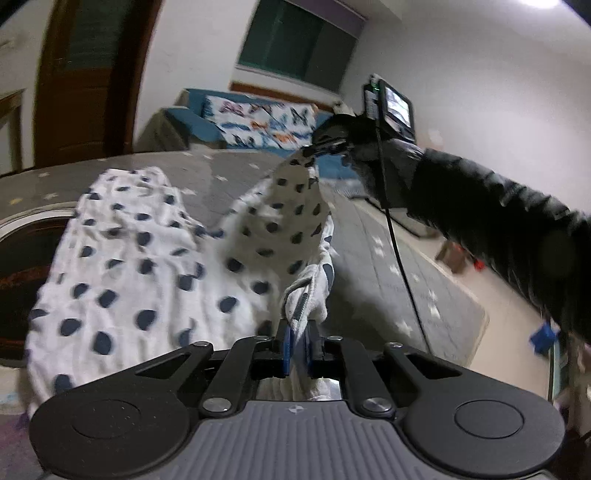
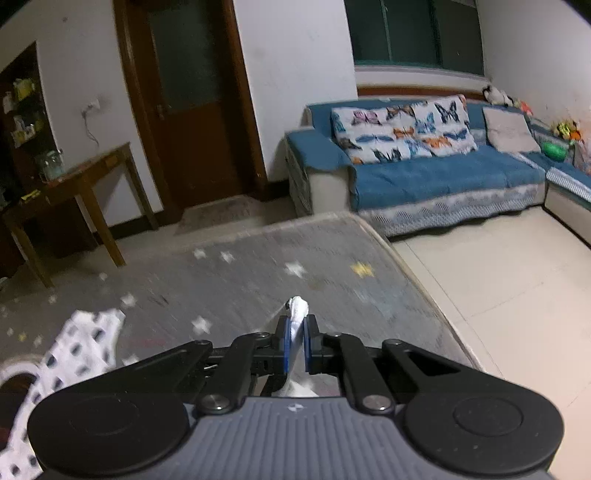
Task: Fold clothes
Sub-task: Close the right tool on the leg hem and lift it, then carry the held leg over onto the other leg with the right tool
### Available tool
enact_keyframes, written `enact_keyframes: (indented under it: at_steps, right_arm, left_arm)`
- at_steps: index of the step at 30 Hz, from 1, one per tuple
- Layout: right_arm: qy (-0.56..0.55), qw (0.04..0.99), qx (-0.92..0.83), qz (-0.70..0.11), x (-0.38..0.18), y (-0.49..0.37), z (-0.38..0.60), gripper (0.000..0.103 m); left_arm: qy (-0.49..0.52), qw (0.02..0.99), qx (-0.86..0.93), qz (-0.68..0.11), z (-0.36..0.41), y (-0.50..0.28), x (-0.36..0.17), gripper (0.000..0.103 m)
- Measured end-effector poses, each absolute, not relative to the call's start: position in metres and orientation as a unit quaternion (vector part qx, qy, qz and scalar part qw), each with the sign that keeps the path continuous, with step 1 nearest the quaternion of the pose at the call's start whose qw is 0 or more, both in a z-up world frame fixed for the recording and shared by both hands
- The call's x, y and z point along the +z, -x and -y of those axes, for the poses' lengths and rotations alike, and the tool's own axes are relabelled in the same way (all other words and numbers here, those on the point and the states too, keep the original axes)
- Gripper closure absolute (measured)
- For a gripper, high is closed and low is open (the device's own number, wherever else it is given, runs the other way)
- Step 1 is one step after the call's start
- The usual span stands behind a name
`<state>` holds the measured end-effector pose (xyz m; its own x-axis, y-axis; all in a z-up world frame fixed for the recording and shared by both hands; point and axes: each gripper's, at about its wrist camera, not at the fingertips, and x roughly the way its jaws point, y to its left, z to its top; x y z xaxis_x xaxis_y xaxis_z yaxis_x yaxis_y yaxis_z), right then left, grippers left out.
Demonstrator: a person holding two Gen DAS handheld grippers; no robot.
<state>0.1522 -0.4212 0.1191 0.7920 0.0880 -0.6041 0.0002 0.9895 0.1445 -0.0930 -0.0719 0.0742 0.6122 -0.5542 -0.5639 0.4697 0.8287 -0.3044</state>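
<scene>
On top of a grey cloth with little stars [image 1: 388, 266] lies a white garment with dark blue spots [image 1: 147, 266]. Most of it is spread out on the left side, and part of it is pulled up off the cloth on the right.

The left gripper [image 1: 297, 341] is close to the camera, and its two blue pads are squeezed tight on a thick edge of the garment. The right gripper [image 1: 325, 146] is farther away and higher up. It pinches another bit of the garment and lifts it. In the right wrist view the right gripper [image 2: 295, 345] has its blue pads pressed together on a small white fold. A dark sleeve [image 1: 517, 229] reaches in from the right, and a thin black cable [image 1: 397, 251] hangs down near it.

The star cloth covers a big flat surface. At the near left, a dark round shape [image 1: 22, 280] shows beside the garment.

Far away sits a blue sofa [image 2: 443, 177] with a butterfly blanket [image 2: 402, 131] on its back. A brown door [image 2: 192, 110] is to the left of the sofa, and a small wooden table [image 2: 85, 177] stands farther left by the white wall. A dark window [image 2: 417, 33] is above the sofa. The floor [image 2: 517, 295] on the right is pale.
</scene>
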Motion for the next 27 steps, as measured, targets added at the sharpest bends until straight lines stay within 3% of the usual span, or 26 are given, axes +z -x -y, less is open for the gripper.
enact_keyframes:
  at_steps: [12,27]
  right_arm:
    - [-0.022,0.951,0.054,-0.304,0.162,-0.195,0.291,0.097]
    - [0.056,0.929,0.100,-0.353,0.099,-0.253,0.103,0.097]
  left_arm:
    - [0.171,0.909,-0.221,-0.310,-0.011,0.091,0.079,0.096]
    - [0.260,0.896,-0.126,-0.336,-0.081,0.094,0.048,0.097]
